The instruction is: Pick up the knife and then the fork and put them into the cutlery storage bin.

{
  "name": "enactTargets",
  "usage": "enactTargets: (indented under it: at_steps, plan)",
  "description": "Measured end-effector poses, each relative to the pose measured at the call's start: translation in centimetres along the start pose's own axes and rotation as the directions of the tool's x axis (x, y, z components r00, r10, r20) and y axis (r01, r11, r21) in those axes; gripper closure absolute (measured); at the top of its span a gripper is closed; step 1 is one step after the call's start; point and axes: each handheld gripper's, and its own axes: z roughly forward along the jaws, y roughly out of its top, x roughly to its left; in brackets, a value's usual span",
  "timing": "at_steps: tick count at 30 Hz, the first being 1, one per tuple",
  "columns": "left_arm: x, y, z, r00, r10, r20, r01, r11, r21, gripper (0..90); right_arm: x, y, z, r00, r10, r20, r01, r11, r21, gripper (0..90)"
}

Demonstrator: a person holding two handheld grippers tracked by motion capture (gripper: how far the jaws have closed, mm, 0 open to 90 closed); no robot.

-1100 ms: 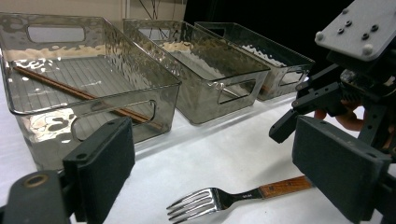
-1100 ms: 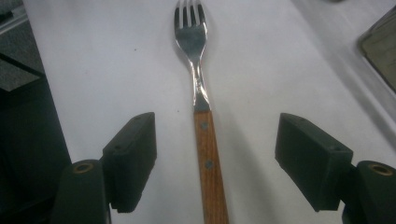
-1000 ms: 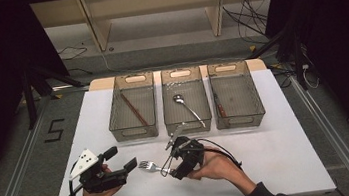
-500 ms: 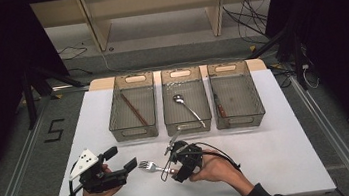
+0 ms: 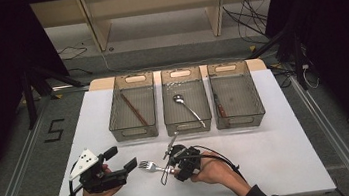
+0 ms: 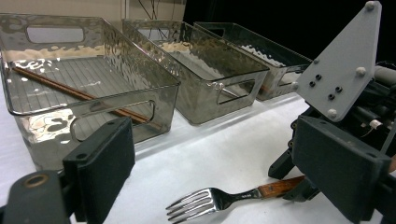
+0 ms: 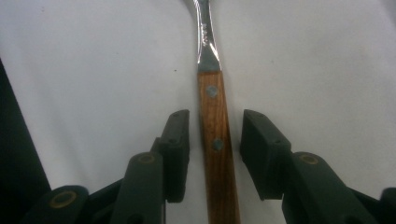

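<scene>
White desk (image 5: 281,160) fills mid frame in the high view. Three clear bins sit in a row at its upper part: left bin (image 5: 129,86) w/ a brown stick (image 5: 134,109), middle bin (image 5: 181,79) w/ a spoon (image 5: 187,108), right bin (image 5: 232,73) w/ a thin dark utensil, can't tell what. Lower left of frame: left tool (image 5: 122,159), jaws wide apart, nothing between them, aimed toward the fork. Lower centre: right tool (image 5: 172,169), jaws have just been closing; they straddle the fork's wooden handle w/ a small gap each side, pads not touching yet. Fork (image 5: 151,166) lies flat on desk between the two tools, tines toward left tool.
</scene>
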Motion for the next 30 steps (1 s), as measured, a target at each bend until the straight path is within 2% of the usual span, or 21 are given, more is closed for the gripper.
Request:
enactTargets:
  at_steps: [4, 9, 16, 19, 25, 30]
  plan:
    - [-0.04, -0.01, 0.02, 1.0, 0.0, 0.0, 0.0, 1.0, -0.001, 12.8, 0.11, -0.03, 0.03, 0.9998, 0.003, 0.02, -0.003, 1.0, -0.006, 68.7]
    - [-0.06, -0.02, 0.05, 1.0, 0.0, 0.0, 0.0, 1.0, -0.001, 12.8, 0.58, 0.06, 0.04, 0.9992, -0.016, 0.037, 0.015, 1.0, 0.005, 73.1]
    - [-0.05, -0.03, 0.06, 1.0, 0.002, 0.0, -0.002, 1.0, 0.0, 12.8, 0.72, 0.35, 0.08, 0.999, -0.021, 0.04, 0.02, 1.0, 0.023, 75.0]
    - [-0.04, -0.03, 0.07, 1.0, 0.002, -0.001, -0.002, 1.0, -0.001, 12.8, 0.99, 0.38, 0.08, 0.9978, -0.038, 0.053, 0.037, 0.999, 0.026, 76.7]
    - [-0.04, -0.02, 0.07, 1.0, 0.002, 0.0, -0.002, 1.0, 0.0, 12.8, 0.9, 0.76, 0.07, 0.9983, -0.039, 0.043, 0.037, 0.998, 0.054, 77.2]
    - [-0.01, -0.01, 0.01, 1.0, 0.001, 0.0, -0.001, 1.0, 0.001, 12.8, 0.8, 0.73, 0.05, 0.9987, -0.035, 0.037, 0.033, 0.998, 0.046, 77.3]
